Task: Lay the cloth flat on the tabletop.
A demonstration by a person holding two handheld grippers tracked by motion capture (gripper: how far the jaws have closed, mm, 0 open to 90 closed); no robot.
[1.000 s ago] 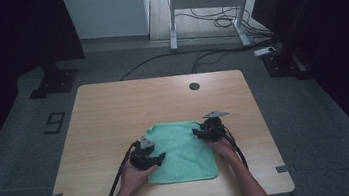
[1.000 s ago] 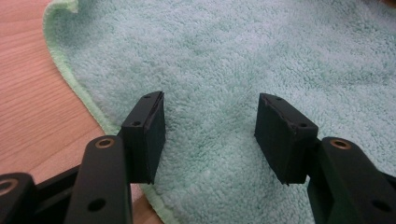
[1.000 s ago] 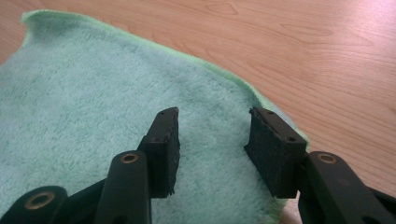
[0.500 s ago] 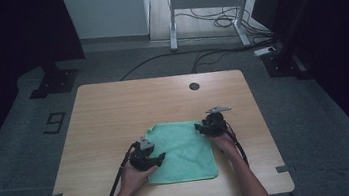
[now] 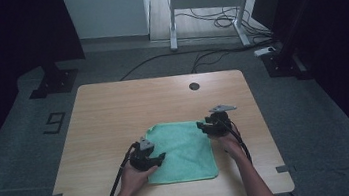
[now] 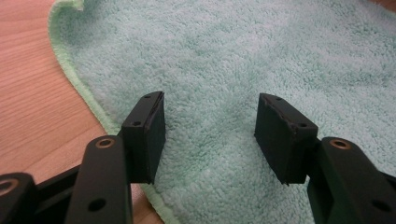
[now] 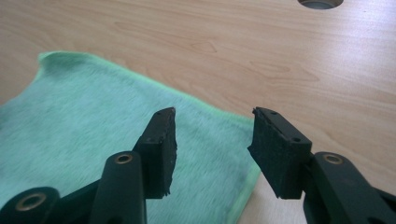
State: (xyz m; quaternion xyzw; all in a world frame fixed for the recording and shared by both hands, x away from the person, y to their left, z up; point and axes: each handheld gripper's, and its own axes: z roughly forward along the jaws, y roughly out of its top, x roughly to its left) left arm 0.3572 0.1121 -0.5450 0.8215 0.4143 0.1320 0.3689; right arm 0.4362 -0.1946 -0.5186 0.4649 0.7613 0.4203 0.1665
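A green towel (image 5: pixel 184 149) lies flat on the wooden table (image 5: pixel 128 108), toward the front. My left gripper (image 5: pixel 161 156) rests at the towel's left edge, its jaws open. In the left gripper view the towel (image 6: pixel 243 56) lies under my left gripper (image 6: pixel 210 135), with nothing pinched. My right gripper (image 5: pixel 201 125) hovers at the towel's far right corner. Its jaws are open and have just been opening. In the right gripper view my right gripper (image 7: pixel 212 144) is just above that corner of the towel (image 7: pixel 84 121), not gripping it.
A round cable hole (image 5: pixel 194 86) sits near the table's far edge, also visible as the hole (image 7: pixel 319 3) in the right gripper view. Bare wood surrounds the towel. Beyond the table are cables (image 5: pixel 213 20) on the floor and a desk frame (image 5: pixel 201 4).
My right gripper has lifted slightly and drawn a little to the right off the towel's far right corner. The left gripper and the towel have stayed put.
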